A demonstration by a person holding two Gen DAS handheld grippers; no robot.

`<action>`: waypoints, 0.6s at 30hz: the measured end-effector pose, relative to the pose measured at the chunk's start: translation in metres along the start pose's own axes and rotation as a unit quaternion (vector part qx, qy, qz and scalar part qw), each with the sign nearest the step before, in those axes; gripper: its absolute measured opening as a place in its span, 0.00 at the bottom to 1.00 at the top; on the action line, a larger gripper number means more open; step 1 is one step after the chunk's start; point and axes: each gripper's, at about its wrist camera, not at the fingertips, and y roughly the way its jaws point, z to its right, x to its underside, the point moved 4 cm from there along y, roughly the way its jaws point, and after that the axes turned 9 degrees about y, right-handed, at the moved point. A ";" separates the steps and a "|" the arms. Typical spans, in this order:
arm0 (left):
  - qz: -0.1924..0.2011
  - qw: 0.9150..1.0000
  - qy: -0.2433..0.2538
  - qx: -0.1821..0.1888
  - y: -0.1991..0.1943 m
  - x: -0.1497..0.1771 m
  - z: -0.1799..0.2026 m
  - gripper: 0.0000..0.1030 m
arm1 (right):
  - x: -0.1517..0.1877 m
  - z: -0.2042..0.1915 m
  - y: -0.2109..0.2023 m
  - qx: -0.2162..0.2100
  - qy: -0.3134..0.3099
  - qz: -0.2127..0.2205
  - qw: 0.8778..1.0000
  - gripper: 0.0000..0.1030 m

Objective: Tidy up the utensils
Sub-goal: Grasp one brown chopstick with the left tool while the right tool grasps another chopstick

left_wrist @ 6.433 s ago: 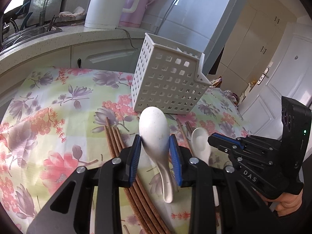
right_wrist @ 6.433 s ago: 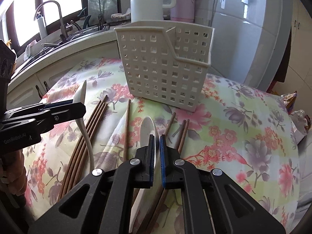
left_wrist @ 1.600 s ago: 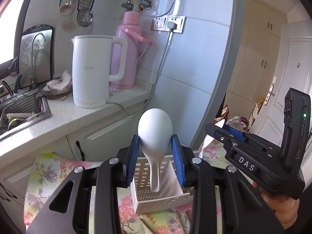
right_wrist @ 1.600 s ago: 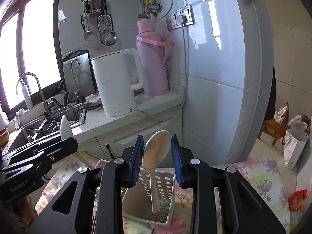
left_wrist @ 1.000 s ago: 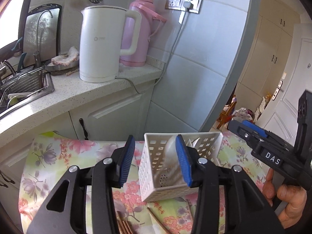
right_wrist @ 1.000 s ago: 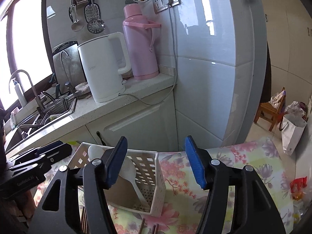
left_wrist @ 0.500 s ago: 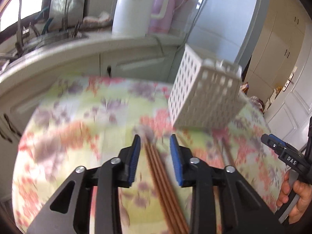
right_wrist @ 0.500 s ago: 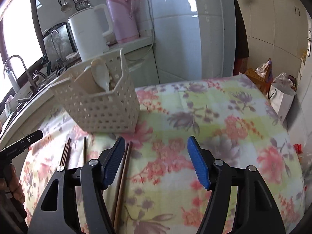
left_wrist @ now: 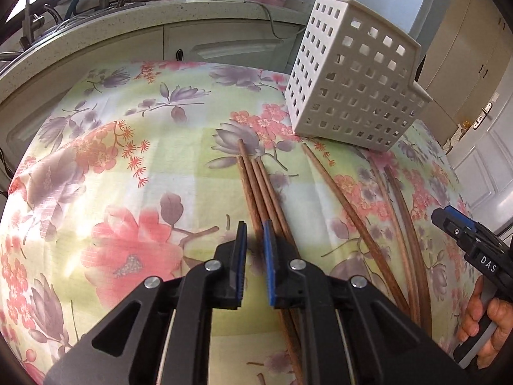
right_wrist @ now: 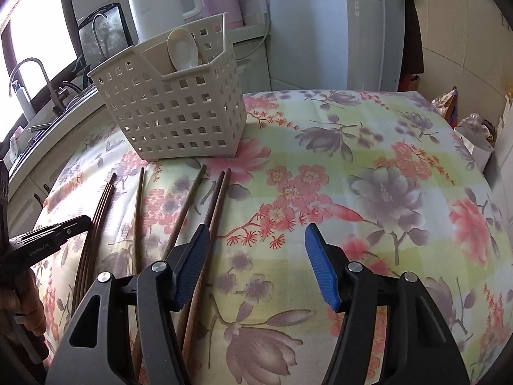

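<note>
My left gripper [left_wrist: 255, 234] is low over the floral tablecloth [left_wrist: 134, 166], jaws just closed down to a narrow slit around the leftmost stick of a tight bundle of chopsticks [left_wrist: 259, 189]; can't tell if the pads actually press it. Chopsticks are long, thin, reddish-brown wood, lying flat in a fan: the bundle under my left gripper, a single stick [left_wrist: 346, 211] beside it, more over by the right. All point toward the white perforated basket [left_wrist: 356, 89], standing upright just beyond their tips. In the right view a white ceramic spoon [right_wrist: 183, 49] stands in the basket, bowl up above the rim. My right gripper [right_wrist: 256, 243] is spread wide, nothing between the jaws, its left pad just over a pair of chopsticks [right_wrist: 218, 199].
</note>
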 end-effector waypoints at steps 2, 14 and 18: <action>-0.003 1.000 0.005 -0.013 0.001 -0.001 0.002 0.10 | -0.001 0.000 0.001 0.003 -0.003 0.000 1.000 0.57; -0.006 0.997 0.042 -0.058 0.005 -0.005 0.010 0.09 | 0.006 -0.013 0.009 0.012 -0.032 -0.016 0.999 0.50; -0.002 0.998 0.039 -0.051 0.004 -0.005 0.008 0.09 | 0.008 -0.018 0.013 0.011 -0.037 -0.023 0.999 0.50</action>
